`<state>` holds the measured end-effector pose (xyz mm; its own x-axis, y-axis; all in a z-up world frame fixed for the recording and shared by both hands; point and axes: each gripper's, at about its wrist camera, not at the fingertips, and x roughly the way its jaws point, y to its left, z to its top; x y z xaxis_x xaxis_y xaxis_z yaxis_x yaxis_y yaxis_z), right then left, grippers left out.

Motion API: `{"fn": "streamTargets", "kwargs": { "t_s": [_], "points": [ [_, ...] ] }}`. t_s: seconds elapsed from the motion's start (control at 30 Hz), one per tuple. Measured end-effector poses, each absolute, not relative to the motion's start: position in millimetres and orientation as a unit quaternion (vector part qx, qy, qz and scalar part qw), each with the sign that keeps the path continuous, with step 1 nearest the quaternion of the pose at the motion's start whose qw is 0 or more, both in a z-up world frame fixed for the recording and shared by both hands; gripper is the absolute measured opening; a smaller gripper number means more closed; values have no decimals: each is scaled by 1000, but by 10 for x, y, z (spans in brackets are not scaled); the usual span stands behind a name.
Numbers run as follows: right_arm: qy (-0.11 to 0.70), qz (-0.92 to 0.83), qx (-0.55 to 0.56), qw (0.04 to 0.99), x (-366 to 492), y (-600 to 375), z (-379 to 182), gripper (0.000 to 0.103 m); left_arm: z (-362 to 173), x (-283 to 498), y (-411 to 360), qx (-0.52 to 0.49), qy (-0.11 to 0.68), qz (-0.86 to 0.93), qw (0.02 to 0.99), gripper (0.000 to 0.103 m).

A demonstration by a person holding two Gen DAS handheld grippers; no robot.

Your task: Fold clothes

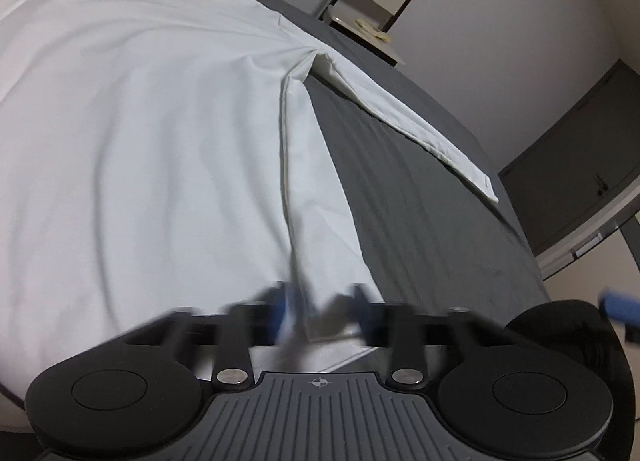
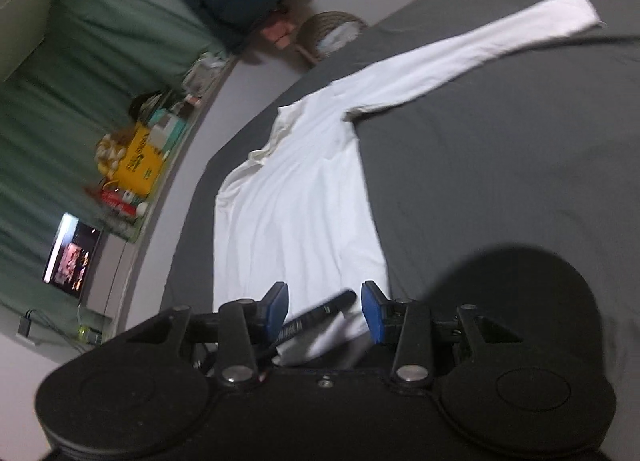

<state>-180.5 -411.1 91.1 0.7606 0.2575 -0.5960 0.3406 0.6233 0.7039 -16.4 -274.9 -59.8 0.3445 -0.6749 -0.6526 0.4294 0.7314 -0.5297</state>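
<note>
We see white long-sleeve shirt (image 2: 296, 197) spread flat on grey bed (image 2: 500, 165) — sleeve (image 2: 472, 49) stretched out, no fold visible yet. Left gripper (image 1: 320, 313) blurred, jaws nearly closed at near hem; grip we cannot confirm. Right gripper (image 2: 324, 309) jaws apart, empty, over hem.

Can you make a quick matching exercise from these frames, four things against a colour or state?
Things:
1. shirt
2. bed sheet
3. sleeve
4. right gripper

States:
A. dark grey, under the garment
B. stretched out straight, away from the body
C. jaws apart, blue pads showing
D. white, lying flat

Pairs: 1-D, 2-A, 3-B, 4-C
</note>
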Motion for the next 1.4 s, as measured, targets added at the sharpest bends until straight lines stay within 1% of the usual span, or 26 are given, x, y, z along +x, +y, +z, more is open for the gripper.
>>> {"fn": "streamTargets", "kwargs": {
  "t_s": [0.03,0.07,0.17,0.27,0.33,0.4,0.47,0.5,0.53,0.63,0.73,0.83,0.9,0.97,1.0,1.03,1.07,1.23,1.3,1.4],
  "points": [
    [347,-26,433,832,-1842,-4116,917,40,-598,-161,-2768,-137,458,-344,808,4],
    [349,-28,433,831,-1881,-4122,927,40,-585,-161,-2776,-137,453,-353,807,2],
    [345,-31,422,838,-1918,-4152,990,40,-395,-242,-2851,-99,414,-388,818,2],
    [325,-45,409,851,-1868,-4241,1067,41,-5,-483,-3135,22,325,-461,826,2],
    [309,-52,413,855,-1743,-4354,1063,44,123,-605,-3319,84,295,-497,812,2],
    [296,-60,426,853,-1506,-4545,991,44,197,-705,-3488,139,275,-523,795,2],
    [289,-57,452,842,-1172,-4798,855,46,169,-727,-3565,160,280,-530,784,2],
    [292,-50,472,830,-948,-4934,741,48,146,-719,-3572,160,288,-530,782,2],
    [299,-38,493,816,-703,-5063,612,52,116,-701,-3564,155,297,-528,781,2],
    [329,-25,514,792,14,-5266,226,57,44,-627,-3501,130,327,-519,779,2],
    [342,-28,564,751,593,-5364,-230,57,-1,-629,-3484,127,344,-517,774,2],
    [316,-57,619,716,958,-5441,-624,56,-44,-618,-3515,136,353,-516,768,2],
    [277,-62,652,703,1101,-5473,-804,55,-58,-586,-3514,132,361,-515,766,2],
    [250,-57,677,690,1226,-5488,-923,41,-65,-567,-3540,131,367,-519,760,2],
    [247,-59,681,686,1286,-5495,-955,37,-67,-561,-3555,133,369,-521,758,2],
    [250,-65,681,685,1339,-5501,-974,20,-63,-571,-3564,142,367,-524,755,2],
    [255,-74,669,694,1390,-5519,-957,7,-64,-590,-3535,149,367,-528,751,2],
    [262,-105,573,769,1558,-5627,-713,4,-80,-521,-3569,148,379,-535,740,2],
    [285,-108,552,776,1603,-5651,-699,5,-124,-488,-3596,140,389,-534,738,2],
    [304,-96,562,763,1535,-5736,-709,13,-225,-441,-3637,133,419,-526,728,3]
  ]
}}
